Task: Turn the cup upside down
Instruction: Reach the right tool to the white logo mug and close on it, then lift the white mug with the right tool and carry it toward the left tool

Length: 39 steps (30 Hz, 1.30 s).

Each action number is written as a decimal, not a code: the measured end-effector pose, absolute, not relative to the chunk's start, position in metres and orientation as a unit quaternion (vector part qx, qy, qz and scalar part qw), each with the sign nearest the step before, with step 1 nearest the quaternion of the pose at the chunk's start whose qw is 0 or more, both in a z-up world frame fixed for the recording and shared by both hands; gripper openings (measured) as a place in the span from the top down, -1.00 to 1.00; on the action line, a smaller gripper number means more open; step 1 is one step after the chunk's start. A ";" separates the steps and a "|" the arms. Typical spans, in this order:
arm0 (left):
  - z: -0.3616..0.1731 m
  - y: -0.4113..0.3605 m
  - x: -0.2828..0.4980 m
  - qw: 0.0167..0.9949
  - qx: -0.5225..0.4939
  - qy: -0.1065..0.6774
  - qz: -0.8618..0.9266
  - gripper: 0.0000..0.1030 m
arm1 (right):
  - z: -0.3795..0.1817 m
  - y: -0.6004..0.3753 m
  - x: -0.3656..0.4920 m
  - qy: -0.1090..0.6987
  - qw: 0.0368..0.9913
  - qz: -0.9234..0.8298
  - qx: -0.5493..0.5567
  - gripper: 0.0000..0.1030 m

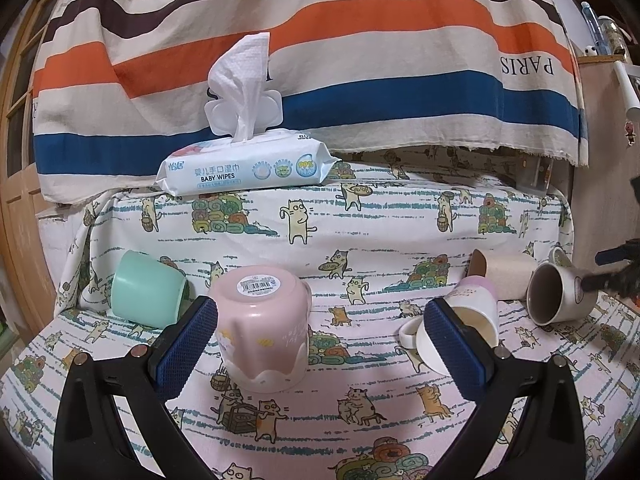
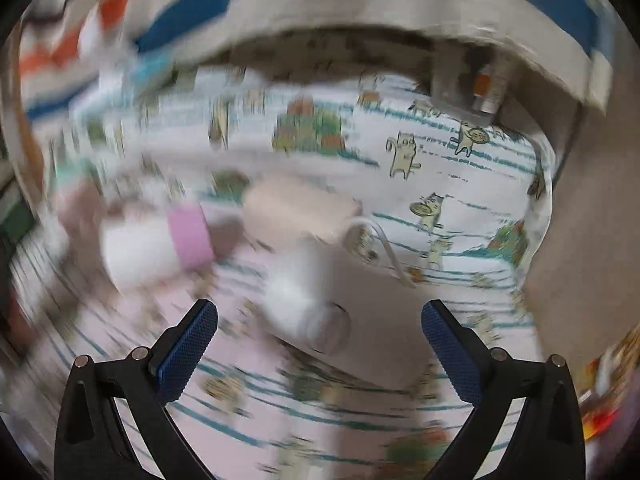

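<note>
A cat-print cloth point(image 1: 400, 216) is covering the stepped surface, with a striped blanket point(image 1: 360, 40) hanging behind. The pink cup point(image 1: 264, 328) is sitting upside down, barcode label on top, between the spread fingers of the left gripper point(image 1: 320, 344), nearer the left pad. A mint cup point(image 1: 146, 290), a white-and-pink mug point(image 1: 466, 320), a beige cup point(image 1: 504, 272) and a grey mug point(image 1: 558, 294) are lying on their sides, their visible insides empty. A wipes pack point(image 1: 244, 168) is resting on the upper step. The right gripper point(image 2: 320, 348) is gaping wide over a blurred white mug point(image 2: 308, 304).
</note>
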<state>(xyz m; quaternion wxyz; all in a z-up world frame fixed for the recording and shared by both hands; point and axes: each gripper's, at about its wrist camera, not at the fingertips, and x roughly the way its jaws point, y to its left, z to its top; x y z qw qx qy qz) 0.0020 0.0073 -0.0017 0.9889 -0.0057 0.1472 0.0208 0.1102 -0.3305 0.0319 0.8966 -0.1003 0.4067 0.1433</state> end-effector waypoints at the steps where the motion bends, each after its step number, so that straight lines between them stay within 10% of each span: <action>1: -0.002 0.007 0.002 0.989 -0.005 0.148 0.020 -0.99 | 0.028 -0.328 0.111 0.410 0.891 0.147 -0.128 -0.99; 19: -0.003 0.007 0.004 0.988 -0.007 0.156 0.019 -0.99 | -0.039 -0.282 0.165 0.478 0.743 0.205 -0.422 -0.99; 39: -0.003 0.007 0.006 0.987 -0.005 0.157 0.018 -0.99 | -0.009 -0.290 0.189 0.452 0.848 0.188 -0.204 -0.74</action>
